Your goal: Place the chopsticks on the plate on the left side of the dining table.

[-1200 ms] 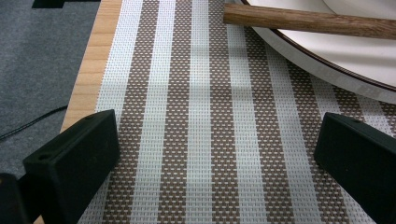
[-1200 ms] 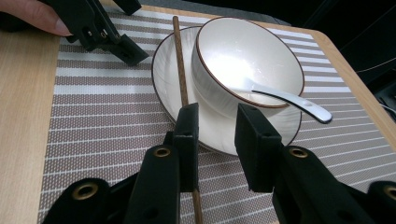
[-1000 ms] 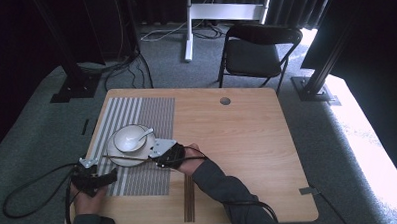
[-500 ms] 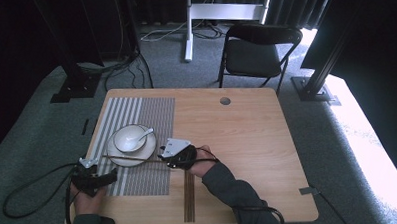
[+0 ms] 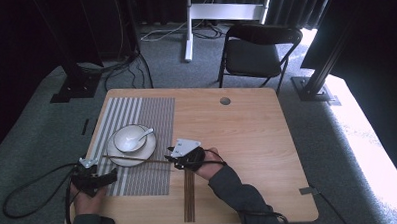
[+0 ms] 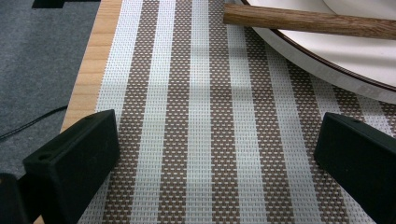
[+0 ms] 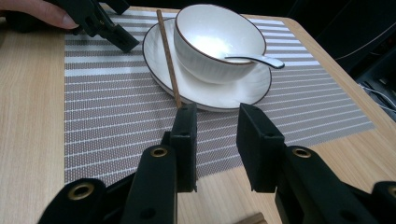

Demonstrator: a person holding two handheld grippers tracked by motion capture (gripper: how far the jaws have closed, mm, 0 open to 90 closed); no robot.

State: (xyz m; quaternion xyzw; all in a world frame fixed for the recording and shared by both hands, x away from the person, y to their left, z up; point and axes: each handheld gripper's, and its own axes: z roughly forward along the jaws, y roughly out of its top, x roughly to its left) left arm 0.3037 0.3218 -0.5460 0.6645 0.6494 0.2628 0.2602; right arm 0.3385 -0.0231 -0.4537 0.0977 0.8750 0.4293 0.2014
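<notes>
My left gripper: rests at the near left corner of the striped placemat, jaws wide apart over bare weave, holding nothing
Chopstick: lies across the near rim of the plate, one end out over the mat toward my left gripper, the other end just in front of my right jaws
Bowl: sits on the plate, a white spoon leaning inside it
My right gripper: at the mat's right edge, jaws parted with a gap between them, gripping nothing; the chopstick tip is just beyond my left-hand jaw, and I cannot tell whether they touch
More chopsticks: lying on the table near my right forearm
</notes>
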